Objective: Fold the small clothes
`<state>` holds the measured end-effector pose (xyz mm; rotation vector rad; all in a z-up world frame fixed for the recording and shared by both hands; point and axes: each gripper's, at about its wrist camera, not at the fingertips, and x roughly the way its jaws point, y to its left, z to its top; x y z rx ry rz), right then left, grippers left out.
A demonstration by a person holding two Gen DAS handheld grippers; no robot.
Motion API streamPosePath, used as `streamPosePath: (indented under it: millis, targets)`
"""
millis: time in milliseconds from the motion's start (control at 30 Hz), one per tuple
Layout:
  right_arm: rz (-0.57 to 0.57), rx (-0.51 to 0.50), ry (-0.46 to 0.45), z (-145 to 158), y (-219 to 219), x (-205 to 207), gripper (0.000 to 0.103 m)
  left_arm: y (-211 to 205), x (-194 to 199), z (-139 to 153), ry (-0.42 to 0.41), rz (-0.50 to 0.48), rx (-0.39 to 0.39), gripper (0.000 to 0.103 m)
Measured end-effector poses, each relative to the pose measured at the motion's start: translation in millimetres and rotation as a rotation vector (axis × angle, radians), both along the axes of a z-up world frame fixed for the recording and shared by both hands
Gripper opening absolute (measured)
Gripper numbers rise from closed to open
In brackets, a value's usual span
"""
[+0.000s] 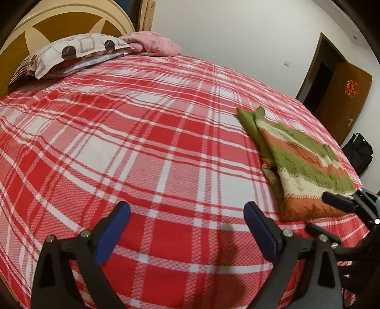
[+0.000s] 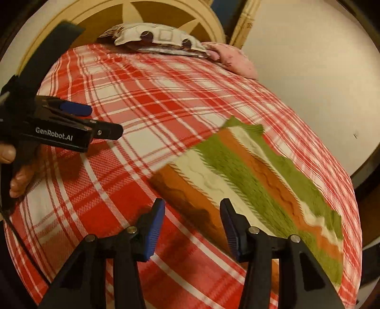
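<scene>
Red-and-white plaid bedding (image 1: 147,147) is covering the wide bed and serving as the work surface, with white walls behind it. Lying on it near the right edge is the green, orange and cream striped knitted garment (image 1: 306,166), already doubled over into a rough rectangle of at least 2 layers, with a plain green part poking out at its far end.

In the right wrist view the right gripper (image 2: 192,228) is hovering just above the garment's near orange edge (image 2: 180,190); its 2 blue-padded jaws are standing apart with nothing pinched between them. The left gripper (image 1: 187,228) is hanging over bare plaid beside the garment, its jaws spread wide and empty. The person's hand (image 2: 16,171) is wrapping its black handle.

Further out, a patterned pillow with dark circles (image 1: 71,54) and a crumpled pink cloth (image 1: 152,44) are sitting against the round tan-and-cream headboard (image 1: 66,21). A brown wooden door (image 1: 342,99) is standing open in the far corner, with a black bag (image 1: 357,152) on the floor beside it.

Judging from this, the fold looks close to finished or between steps. The risks would be these: jaws closing on only the top layer would peel the fold open; a pinch catching the plaid sheet underneath would drag the bedding; and a nudge toward the nearby mattress edge might slide the knit off.
</scene>
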<state>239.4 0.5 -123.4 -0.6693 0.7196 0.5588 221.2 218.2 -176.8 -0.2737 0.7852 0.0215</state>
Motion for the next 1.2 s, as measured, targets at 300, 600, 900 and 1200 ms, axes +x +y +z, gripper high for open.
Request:
streamPosePath:
  millis: [300, 600, 900, 1200]
  targets:
    - [-0.001, -0.036, -0.028, -20.5, 30.0, 13.1, 0.051, 10.4, 3.1, 2.0, -0.009, -0.008, -0.05, 0.099]
    - [-0.045, 0.048, -0.072, -13.7, 16.5, 10.7, 0.024, 20.1, 34.6, 12.7, -0.019, -0.025, -0.108, 0.099]
    - [-0.077, 0.088, -0.027, -20.1, 4.1, 11.0, 0.015, -9.5, 119.6, 16.8, -0.003, -0.205, -0.259, 0.097]
    - [-0.108, 0.112, 0.002, -21.0, -7.9, 20.5, 0.015, -52.1, 185.2, 6.2, 0.058, -0.326, -0.326, 0.083]
